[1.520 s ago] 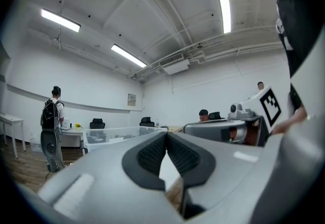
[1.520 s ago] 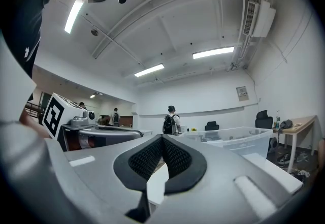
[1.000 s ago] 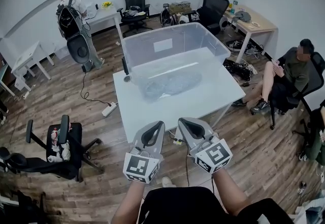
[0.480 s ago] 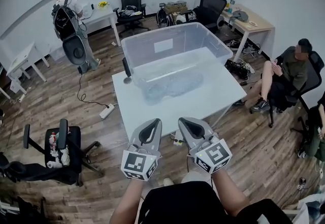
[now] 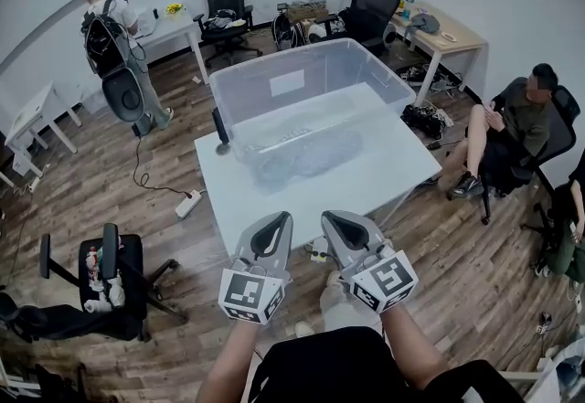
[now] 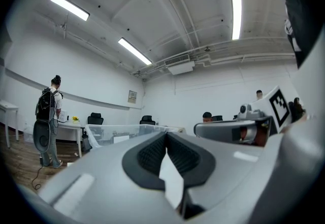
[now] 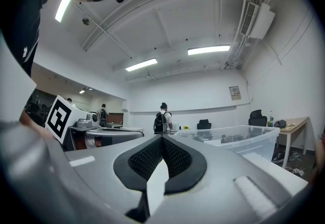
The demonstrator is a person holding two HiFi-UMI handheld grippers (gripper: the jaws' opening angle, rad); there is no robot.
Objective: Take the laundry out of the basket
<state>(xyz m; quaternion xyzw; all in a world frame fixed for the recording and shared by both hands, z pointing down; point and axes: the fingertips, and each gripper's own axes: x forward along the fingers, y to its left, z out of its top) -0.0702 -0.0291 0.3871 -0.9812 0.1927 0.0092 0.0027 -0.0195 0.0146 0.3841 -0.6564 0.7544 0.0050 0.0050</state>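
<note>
The laundry (image 5: 306, 154), a gray crumpled heap, lies at the bottom of the clear basket (image 5: 239, 86). The basket sits on a white table (image 5: 274, 205). The table stands on a wood floor (image 5: 137, 173) with black chairs (image 5: 379, 4) around. The left gripper (image 5: 277, 224) and right gripper (image 5: 335, 222) hang side by side near the table's close edge. Both are squeezed tight and hold nothing.

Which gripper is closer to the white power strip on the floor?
Left. In the head view the power strip lies off to the left gripper's left; the right gripper is farther over, beyond the left one.
</note>
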